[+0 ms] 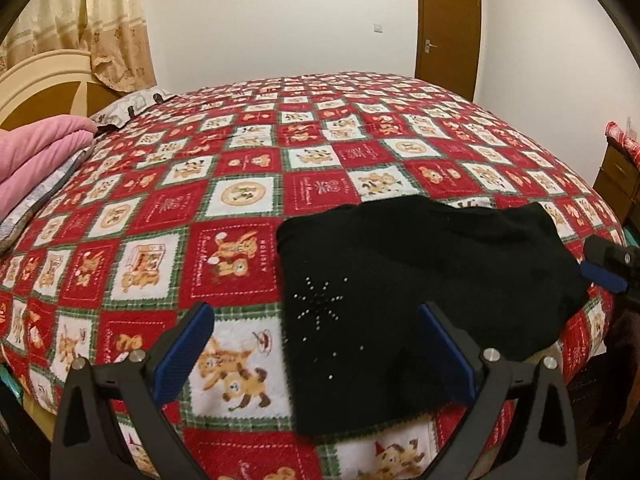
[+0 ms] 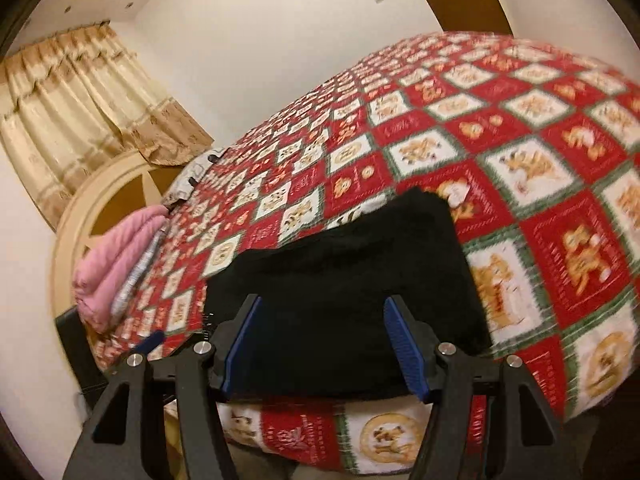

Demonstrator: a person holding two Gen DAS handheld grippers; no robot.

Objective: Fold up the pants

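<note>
black pants (image 1: 420, 276) lie folded on the bed (image 1: 240, 184) just ahead of both hand-held grippers, left (image 1: 316, 352) and right (image 2: 324, 344), jaws apart, holding nothing; a low pad could snag the top layer and undo the fold, or drag it off the near edge

The pants (image 1: 420, 272) are matt black cloth with small shiny studs. The blanket (image 1: 240, 184) looks like soft, fuzzy fleece. The door (image 1: 448, 28) is smooth brown wood, and the curtain (image 1: 80, 12) is thin, faintly glossy fabric.
</note>
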